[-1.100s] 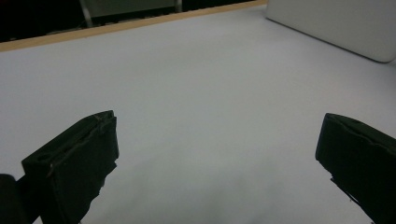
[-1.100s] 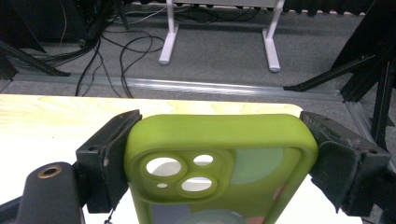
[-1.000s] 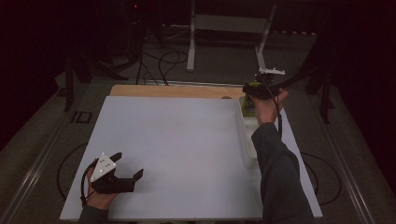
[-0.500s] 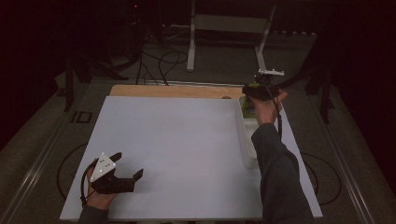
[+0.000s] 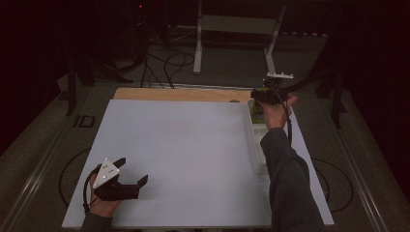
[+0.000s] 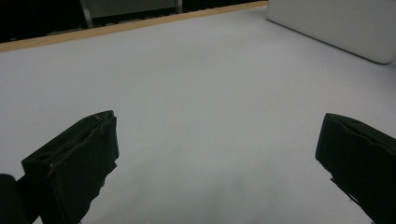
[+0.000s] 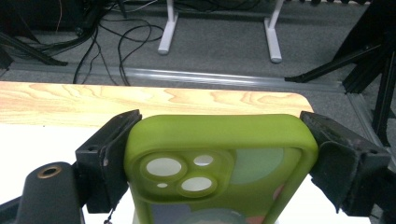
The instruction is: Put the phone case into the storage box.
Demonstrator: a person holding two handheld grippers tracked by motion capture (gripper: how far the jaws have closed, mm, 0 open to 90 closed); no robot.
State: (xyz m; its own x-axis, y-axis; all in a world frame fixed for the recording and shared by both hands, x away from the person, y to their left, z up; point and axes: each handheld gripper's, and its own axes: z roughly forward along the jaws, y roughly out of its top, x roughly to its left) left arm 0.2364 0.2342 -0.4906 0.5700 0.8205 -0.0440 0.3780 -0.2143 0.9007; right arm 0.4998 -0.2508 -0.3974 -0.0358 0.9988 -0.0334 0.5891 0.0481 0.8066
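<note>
Almost nothing differs across the second. The right claw (image 5: pixel 263 94), clamped on the lime-green rubbery phone case (image 7: pixel 219 163), sits a touch lower and closer over the white rectangular tray (image 5: pixel 255 145) beneath it; the shift is too slight to be sure.

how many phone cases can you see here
1: a green phone case clamped between the right gripper jaws, held over the white tray at the table's far right. The tray interior is partly hidden, so more could be inside.
</note>
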